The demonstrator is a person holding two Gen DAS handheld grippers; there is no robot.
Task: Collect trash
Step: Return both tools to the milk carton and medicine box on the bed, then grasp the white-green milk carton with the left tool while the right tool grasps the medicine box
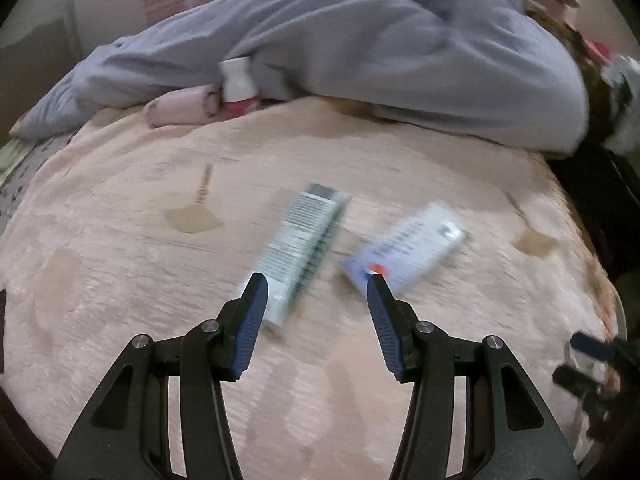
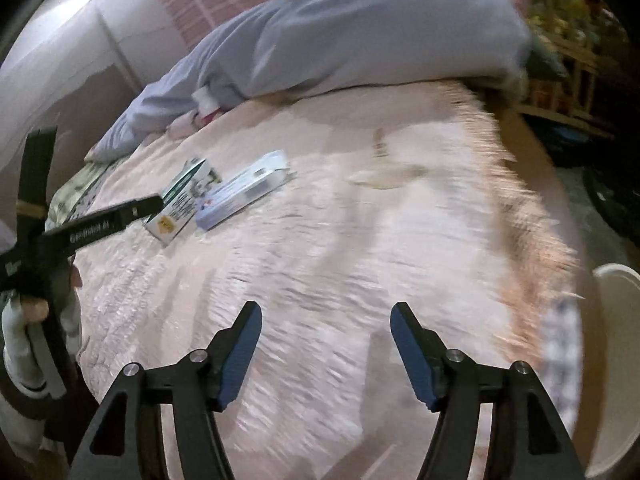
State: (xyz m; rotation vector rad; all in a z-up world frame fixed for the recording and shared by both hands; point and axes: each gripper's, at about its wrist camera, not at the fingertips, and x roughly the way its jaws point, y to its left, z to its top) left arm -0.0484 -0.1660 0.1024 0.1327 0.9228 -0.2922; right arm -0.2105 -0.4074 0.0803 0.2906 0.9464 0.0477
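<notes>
bed (image 1: 120, 264): 2 boxes side by side | my left claw (image 1: 318, 280) part open, empty, green box (image 1: 304, 240) just ahead, long axis running away | blue box (image 1: 404, 252) beside | right claw (image 2: 326, 310) wide, empty, further off

1. Support surface: bed covered by a pale pink textured blanket (image 1: 120, 280) with a few tan patches in the pattern.
2. On the blanket, near its middle: 2 flat cartons side by side, a green-and-white box (image 1: 304, 236) and a blue-and-white box (image 1: 408, 248), just apart.
3. Far side: lavender-grey bedding (image 1: 360, 48) heaped across the blanket.
4. At the bedding's edge: a rolled pink cloth (image 1: 184, 106) and a small white bottle (image 1: 236, 80), touching. Frames blurred; labels unreadable.
</notes>
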